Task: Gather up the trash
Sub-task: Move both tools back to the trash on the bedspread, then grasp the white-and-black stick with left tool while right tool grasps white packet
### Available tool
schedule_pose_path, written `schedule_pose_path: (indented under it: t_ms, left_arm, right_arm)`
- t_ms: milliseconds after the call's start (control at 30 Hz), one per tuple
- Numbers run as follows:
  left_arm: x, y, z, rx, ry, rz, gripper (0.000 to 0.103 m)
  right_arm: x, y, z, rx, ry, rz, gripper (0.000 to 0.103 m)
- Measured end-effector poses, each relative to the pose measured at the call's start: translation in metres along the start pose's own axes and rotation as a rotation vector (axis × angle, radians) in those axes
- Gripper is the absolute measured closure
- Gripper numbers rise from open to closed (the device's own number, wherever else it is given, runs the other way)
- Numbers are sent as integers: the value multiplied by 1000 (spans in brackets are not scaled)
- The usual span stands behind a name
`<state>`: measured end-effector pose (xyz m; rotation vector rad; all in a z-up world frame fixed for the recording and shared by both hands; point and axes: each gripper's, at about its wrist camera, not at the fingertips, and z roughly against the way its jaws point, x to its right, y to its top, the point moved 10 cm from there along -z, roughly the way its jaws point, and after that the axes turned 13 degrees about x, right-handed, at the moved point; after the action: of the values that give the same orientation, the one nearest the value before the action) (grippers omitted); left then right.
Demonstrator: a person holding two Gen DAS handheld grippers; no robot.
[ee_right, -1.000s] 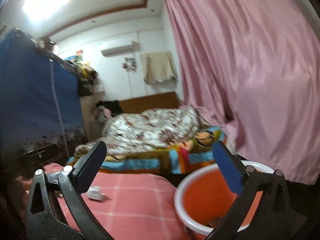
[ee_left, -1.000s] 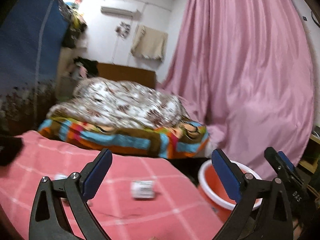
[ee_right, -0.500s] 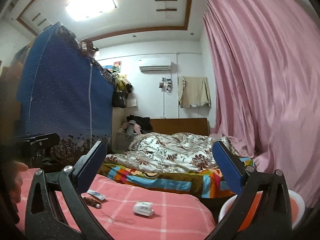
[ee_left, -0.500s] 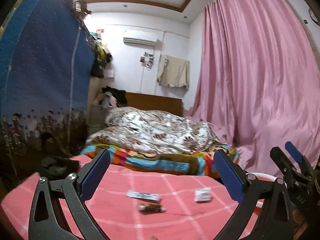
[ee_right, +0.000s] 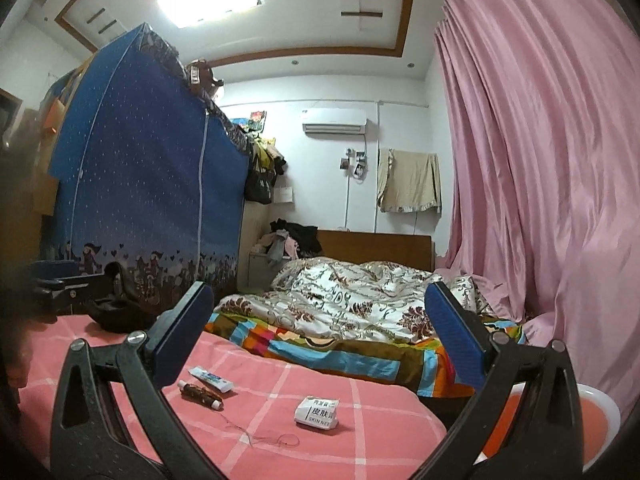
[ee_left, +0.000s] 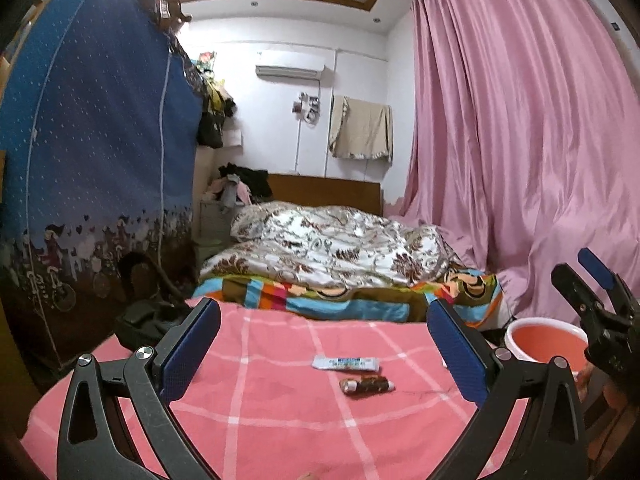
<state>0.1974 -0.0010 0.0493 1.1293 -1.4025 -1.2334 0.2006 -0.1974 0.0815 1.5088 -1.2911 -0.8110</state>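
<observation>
On the pink checked cloth (ee_left: 280, 408) lie a white and blue tube (ee_left: 346, 363), a dark brown tube (ee_left: 366, 384) just in front of it, and a small white box (ee_right: 318, 412) to their right. The same tubes show in the right wrist view: the white tube (ee_right: 211, 379) and the brown tube (ee_right: 200, 393). My left gripper (ee_left: 320, 354) is open and empty, above and short of the tubes. My right gripper (ee_right: 320, 334) is open and empty, short of the box. An orange basin (ee_left: 546, 342) with a white rim stands on the right, below the cloth's edge.
A bed with a patterned quilt (ee_left: 332, 248) and a striped blanket lies beyond the cloth. A blue fabric wardrobe (ee_left: 92, 160) stands on the left, a pink curtain (ee_left: 520, 140) on the right. A dark bag (ee_left: 148, 316) rests at the cloth's far left. A thin thread (ee_right: 260, 436) lies near the box.
Both views have swung left and tilted up from the basin to the cloth, so the two tubes have come into view. Both grippers stay open.
</observation>
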Motion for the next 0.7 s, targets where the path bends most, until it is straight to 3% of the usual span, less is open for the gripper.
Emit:
schedule_pose_path:
  t_ms: [200,467,533,633,700]
  left_arm:
    - [2,-25,-22,-121,-28,14,2]
    - [11,-64,-61,-322,-83,68,4]
    - [13,-74,-70,-369,-103,92,10]
    - [16,-86,-83,-436,-133,123,31]
    - [19,-95,-90,-483,-160,148,44]
  right_arm:
    - [4,-25,-16,-94,-9,20,0]
    - [16,-76,-41,-315,-30,-1,0]
    - [18,-89,-47,-376,-27,-18,0]
    - [20,-122,-60,-510,-8,-43,2]
    - [20,-142,-67,-588,10,-64,15]
